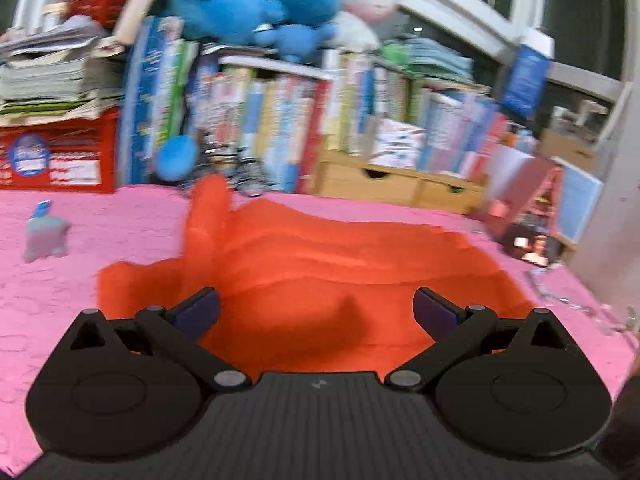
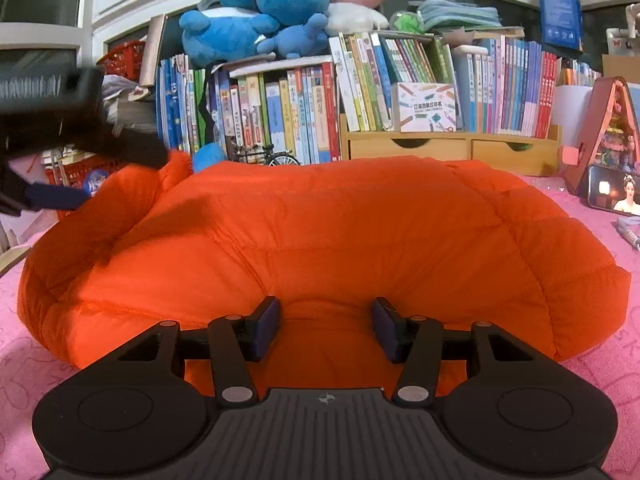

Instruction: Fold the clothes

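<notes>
Evidently puffy, light and springy, the orange quilted jacket (image 2: 320,232) lies on the pink bed cover (image 1: 60,300) ahead of the wide-open, empty left tool (image 1: 316,312), while the half-open right tool (image 2: 326,328) straddles its near hem, the firmest place to pinch.

Looks like a kid's bedroom at home: pink bedspread (image 2: 592,364) lying in front, children's books (image 2: 288,116) lining shelves, plush toys (image 2: 256,20) sitting on top.
</notes>
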Demonstrator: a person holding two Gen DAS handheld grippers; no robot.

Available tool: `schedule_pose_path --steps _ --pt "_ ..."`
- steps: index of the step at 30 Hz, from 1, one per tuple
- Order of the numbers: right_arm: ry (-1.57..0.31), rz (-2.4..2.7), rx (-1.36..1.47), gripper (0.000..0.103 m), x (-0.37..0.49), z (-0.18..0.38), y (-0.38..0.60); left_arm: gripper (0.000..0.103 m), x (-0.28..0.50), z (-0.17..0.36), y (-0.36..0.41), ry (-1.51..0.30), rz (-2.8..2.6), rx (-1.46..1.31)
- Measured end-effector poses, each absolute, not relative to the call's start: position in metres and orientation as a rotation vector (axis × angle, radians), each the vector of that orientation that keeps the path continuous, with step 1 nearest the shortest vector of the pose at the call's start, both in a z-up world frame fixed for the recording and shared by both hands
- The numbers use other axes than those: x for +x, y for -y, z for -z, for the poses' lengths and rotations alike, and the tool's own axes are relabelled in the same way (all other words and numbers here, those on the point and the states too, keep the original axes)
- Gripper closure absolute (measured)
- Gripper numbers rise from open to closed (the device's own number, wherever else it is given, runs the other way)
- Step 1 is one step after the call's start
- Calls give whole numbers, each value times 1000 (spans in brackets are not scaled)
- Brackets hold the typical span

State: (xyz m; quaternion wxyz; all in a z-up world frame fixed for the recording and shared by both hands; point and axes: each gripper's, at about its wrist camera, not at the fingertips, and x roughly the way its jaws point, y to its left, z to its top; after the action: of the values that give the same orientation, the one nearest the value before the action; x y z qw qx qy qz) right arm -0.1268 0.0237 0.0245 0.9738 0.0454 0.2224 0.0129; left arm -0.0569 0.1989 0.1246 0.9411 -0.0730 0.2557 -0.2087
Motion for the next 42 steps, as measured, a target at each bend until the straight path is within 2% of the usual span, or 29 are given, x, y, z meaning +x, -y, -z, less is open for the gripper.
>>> schedule_pose_path --steps 14,25,32,42 --pt "-423 -92 173 53 -146 -31 -31 0 -60 -122 -159 -596 530 -124" --pt "-448 -32 131 54 -145 -24 -38 0 -33 -106 -135 -951 509 -143" --pt "-454 -39 126 54 -144 -22 -39 18 -14 -100 -121 -1067 455 -170" --pt "-490 -60 172 57 -135 -19 -29 19 -5 -84 -90 -1099 385 -36"
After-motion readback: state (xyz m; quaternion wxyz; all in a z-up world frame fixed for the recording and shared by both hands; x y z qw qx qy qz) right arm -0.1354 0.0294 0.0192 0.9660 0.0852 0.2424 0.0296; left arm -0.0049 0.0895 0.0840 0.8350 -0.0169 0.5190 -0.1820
